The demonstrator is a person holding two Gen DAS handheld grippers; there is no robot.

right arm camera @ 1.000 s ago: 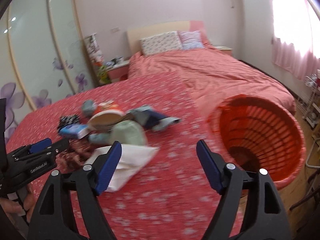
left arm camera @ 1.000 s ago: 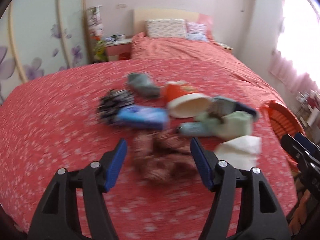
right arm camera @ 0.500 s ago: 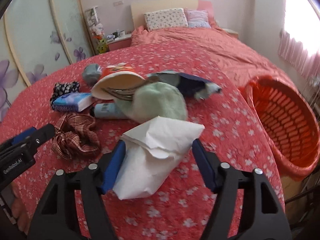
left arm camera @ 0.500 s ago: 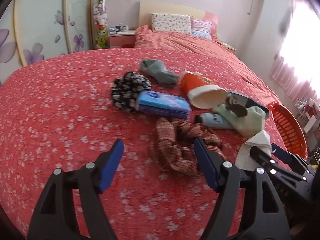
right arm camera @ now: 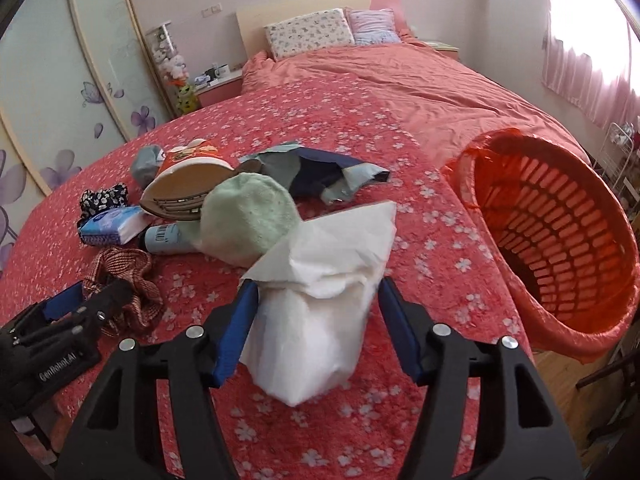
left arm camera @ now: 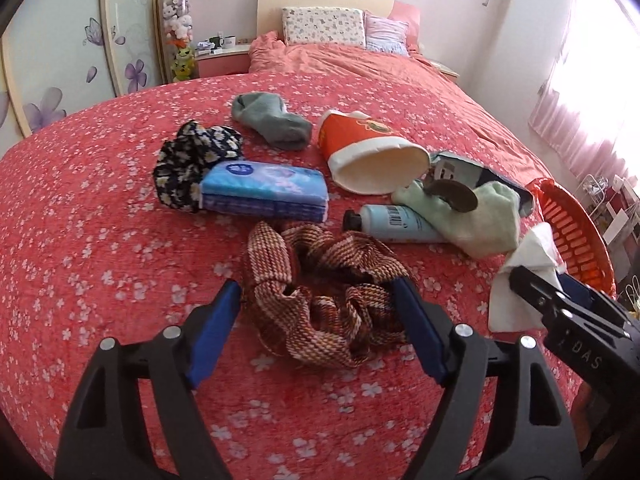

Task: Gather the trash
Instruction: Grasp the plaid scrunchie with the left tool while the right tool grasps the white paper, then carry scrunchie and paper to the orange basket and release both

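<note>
The left gripper [left arm camera: 318,300] pointed down at the red flowered bedspread [left arm camera: 100,260], its jaws opening. A brown checked scrunchie [left arm camera: 324,292] lay between the blue pads, which stood at its two sides; whether the right-hand pad touched the cloth could not be told, since the fabric hid its tip.

The right gripper [right arm camera: 316,292] had a crumpled white tissue [right arm camera: 320,300] between its pads. Both pads sat against the paper and it bulged above and below them, so it seemed to be gripped. In the left wrist view the same tissue [left arm camera: 524,280] showed at the tip of that gripper, just before the orange basket [left arm camera: 572,236].

Beyond the scrunchie lay a blue tissue pack [left arm camera: 264,188], a dark flowered scrunchie [left arm camera: 192,164], a grey sock [left arm camera: 272,120], an orange paper cup [left arm camera: 368,152] on its side, a pale blue tube [left arm camera: 396,224] and a green cloth [left arm camera: 480,220].

The orange basket [right arm camera: 560,232] stood at the bed's edge, near the right of the tissue, tilted toward the camera.
</note>
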